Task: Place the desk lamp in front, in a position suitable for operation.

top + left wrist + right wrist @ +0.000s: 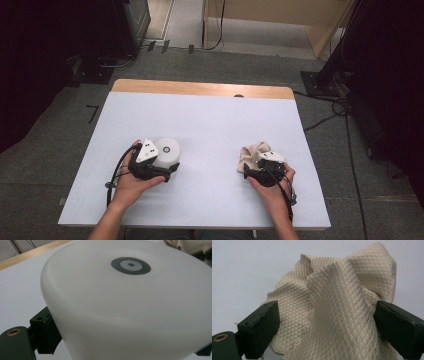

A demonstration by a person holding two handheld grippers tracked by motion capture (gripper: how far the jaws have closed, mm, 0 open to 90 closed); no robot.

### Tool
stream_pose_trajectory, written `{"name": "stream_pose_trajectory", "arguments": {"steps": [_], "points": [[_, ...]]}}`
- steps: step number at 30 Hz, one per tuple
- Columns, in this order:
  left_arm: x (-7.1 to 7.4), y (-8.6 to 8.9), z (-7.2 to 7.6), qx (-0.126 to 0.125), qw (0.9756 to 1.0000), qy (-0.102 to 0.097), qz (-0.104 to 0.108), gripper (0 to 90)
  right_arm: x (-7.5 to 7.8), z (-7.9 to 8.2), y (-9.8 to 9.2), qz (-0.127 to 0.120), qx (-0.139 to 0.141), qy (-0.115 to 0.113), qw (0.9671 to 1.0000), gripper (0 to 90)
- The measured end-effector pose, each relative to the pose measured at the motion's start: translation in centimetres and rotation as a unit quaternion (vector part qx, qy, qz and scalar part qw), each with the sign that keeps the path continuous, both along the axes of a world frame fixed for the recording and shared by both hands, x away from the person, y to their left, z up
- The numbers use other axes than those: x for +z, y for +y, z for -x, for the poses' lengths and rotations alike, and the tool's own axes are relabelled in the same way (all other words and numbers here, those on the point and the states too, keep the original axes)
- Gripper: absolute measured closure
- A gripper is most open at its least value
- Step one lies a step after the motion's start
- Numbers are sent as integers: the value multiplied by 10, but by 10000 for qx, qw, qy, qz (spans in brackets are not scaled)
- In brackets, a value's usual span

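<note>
White desk (210, 130) carries both things: left gripper (161, 169) fingers straddle the white bowl (166, 151), right gripper (252, 167) fingers flank the bunched beige cloth (251, 152).

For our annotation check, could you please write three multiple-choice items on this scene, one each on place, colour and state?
1. Where is the white dome-shaped object?
A. At the left tool
B. At the table's far edge
C. On the floor

2. What colour is the quilted cloth?
A. Blue
B. Beige
C. Black

3. How does the right tool stand?
A. Lying away from the cloth
B. Its jaws flank the bunched cloth
C. Holding the dome

Key: 1 A, its jaw sits beside the dome; 2 B, beige diamond weave; 3 B, a jaw on each side.
</note>
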State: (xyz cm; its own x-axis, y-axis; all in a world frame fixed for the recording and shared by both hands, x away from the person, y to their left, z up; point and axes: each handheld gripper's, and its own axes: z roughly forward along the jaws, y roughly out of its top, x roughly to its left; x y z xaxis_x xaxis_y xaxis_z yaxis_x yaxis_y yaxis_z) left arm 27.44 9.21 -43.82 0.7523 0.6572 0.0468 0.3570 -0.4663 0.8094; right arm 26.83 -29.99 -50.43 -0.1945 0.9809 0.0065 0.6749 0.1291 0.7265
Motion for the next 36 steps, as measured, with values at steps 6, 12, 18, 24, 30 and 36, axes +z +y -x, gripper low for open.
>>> {"name": "stream_pose_trajectory", "arguments": {"steps": [6, 12, 18, 24, 30, 36], "points": [[4, 13, 13, -159, 9996, 117, -216, 78, 0, 0, 0, 4, -8, 8, 10000, 67], [-1, -2, 15, -369, 9984, 113, -417, 78, 0, 0, 0, 6, -4, 5, 10000, 67], [-3, -15, 12, -349, 9988, 22, -342, 76, 0, 0, 0, 6, -4, -10, 10000, 67], [-9, -13, 9, -326, 9994, -62, 25, 76, 1, 3, 0, 15, 68, -117, 9999, 202], [-11, -15, 8, -320, 9994, -125, 89, 78, 3, 5, -2, 10, 19, -260, 9997, 508], [-10, -18, 8, -288, 9995, -129, -7, 80, 5, 2, -10, 189, 69, -223, 9995, 762]]}}
